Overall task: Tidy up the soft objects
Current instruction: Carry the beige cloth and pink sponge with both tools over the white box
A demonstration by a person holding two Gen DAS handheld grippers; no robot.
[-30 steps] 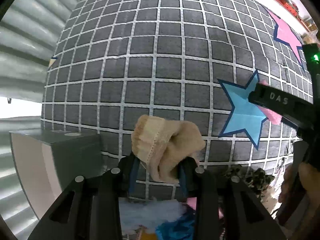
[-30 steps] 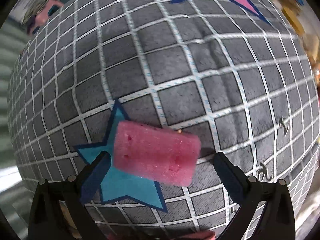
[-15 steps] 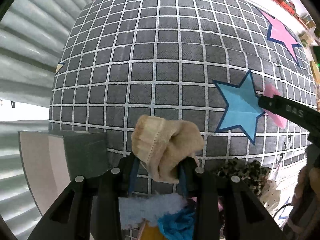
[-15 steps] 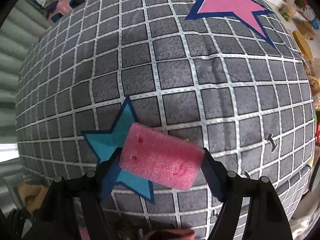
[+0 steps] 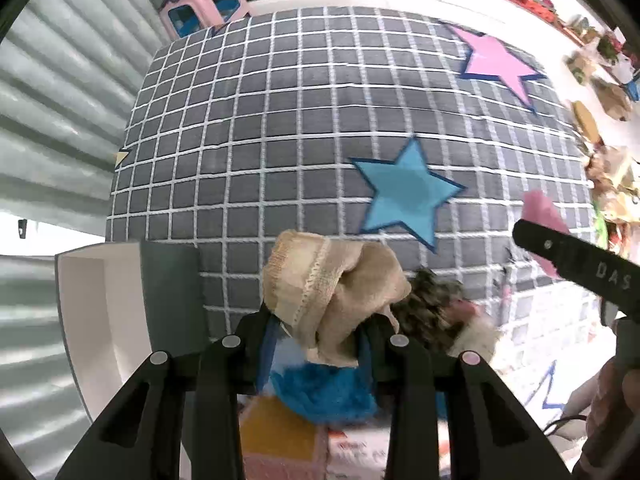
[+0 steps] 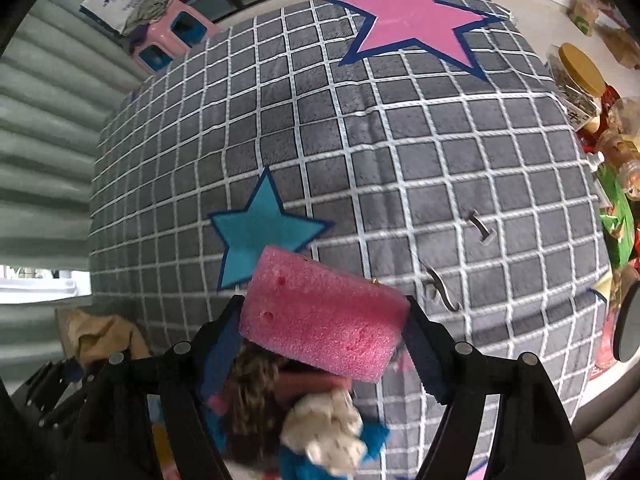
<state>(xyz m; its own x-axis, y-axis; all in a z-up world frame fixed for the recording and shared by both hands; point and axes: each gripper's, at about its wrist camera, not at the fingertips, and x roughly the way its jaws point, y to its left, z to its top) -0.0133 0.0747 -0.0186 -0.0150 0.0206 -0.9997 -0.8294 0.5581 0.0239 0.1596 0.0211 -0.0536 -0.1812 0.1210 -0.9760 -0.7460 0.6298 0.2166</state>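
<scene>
Left fingers (image 5: 316,332) narrow, clamped on a beige sock (image 5: 332,284); the sock bunches up above the pads, ribbed cuff to the left. Gripper points down.

Right fingers (image 6: 324,344) set wider, pressed on both ends of a pink sponge (image 6: 324,316), which spans the gap slightly tilted, left end higher. In the left view the right gripper (image 5: 576,264) comes in from the right edge, a corner of the sponge (image 5: 540,212) showing past it, a hand (image 5: 616,408) below.

Under both grippers, at the near edge: a pile of soft things, blurred. Blue fluffy piece (image 5: 324,392) directly below the sock; a dark mottled piece (image 5: 432,308) and a cream plush piece (image 5: 476,336) just right of it. The right view shows the same mottled (image 6: 252,404) and cream (image 6: 324,436) pieces below the sponge.

Beyond: a grey quilt (image 5: 280,120) with a white grid. Blue star (image 5: 408,196) mid-right, pink star (image 5: 500,64) far right. Two small metal clips (image 6: 480,228) lie on the quilt right of the sponge.

Left of the sock, at the quilt's near-left edge, a grey box (image 5: 120,312) with white inside, open. Pleated curtain (image 5: 60,100) along the left. Pink stool (image 5: 204,4) at the far end. Jars and packets (image 6: 580,76) line the right side past the quilt.
</scene>
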